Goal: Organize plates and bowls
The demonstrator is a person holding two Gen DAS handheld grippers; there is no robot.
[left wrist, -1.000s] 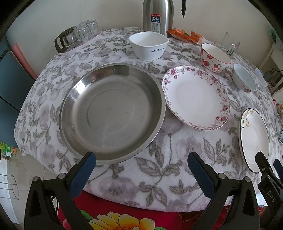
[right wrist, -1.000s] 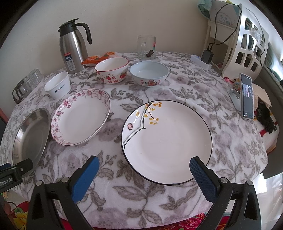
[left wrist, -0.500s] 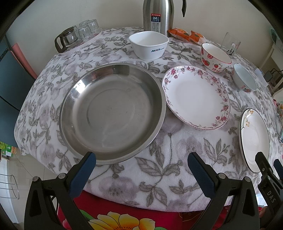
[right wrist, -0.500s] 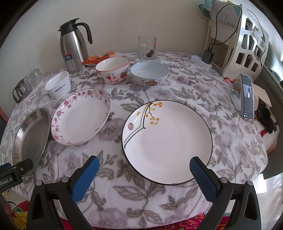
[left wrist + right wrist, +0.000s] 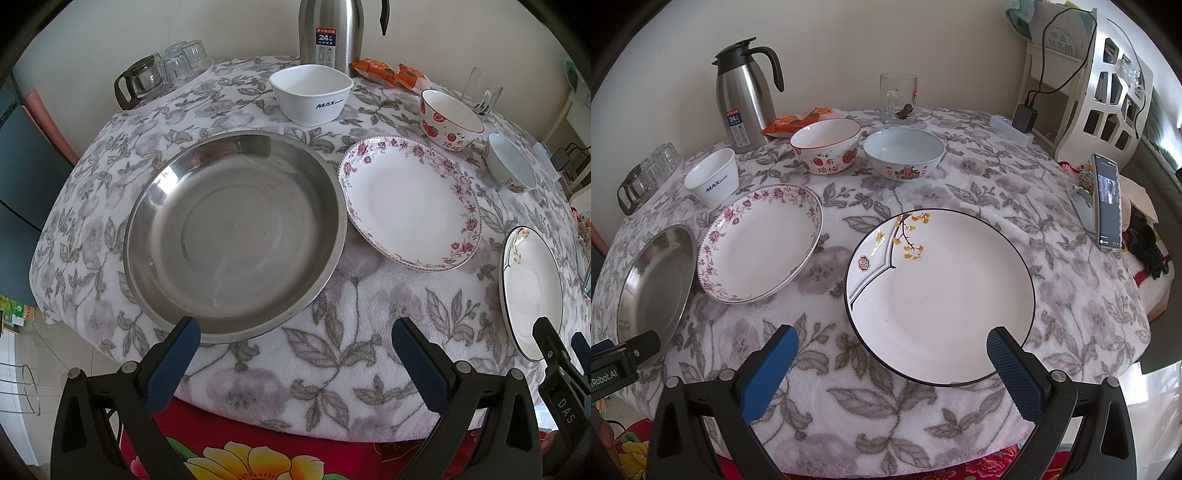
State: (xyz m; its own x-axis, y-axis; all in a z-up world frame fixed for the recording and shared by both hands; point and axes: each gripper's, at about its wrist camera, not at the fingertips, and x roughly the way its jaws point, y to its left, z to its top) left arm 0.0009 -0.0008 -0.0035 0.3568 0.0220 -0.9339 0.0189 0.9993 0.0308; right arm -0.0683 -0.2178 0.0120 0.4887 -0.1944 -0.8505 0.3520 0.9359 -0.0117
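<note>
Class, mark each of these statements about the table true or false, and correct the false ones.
1. Both grippers, left and right, are open and empty. True.
2. The strawberry bowl sits inside the steel pan. False: the pan is empty; the bowl stands on the cloth.
3. The pink-flowered plate lies between the pan and the black-rimmed plate. True.
4. The plates are already stacked. False: each lies separately.

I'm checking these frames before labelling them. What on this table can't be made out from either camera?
- Kettle: top and lid cut off by the upper edge in the left wrist view.
- Label print on the kettle: too small to read in the right wrist view.
- Steel dish: its near rim is hidden behind the left gripper in the right wrist view.
- Phone screen: too small to make out.
</note>
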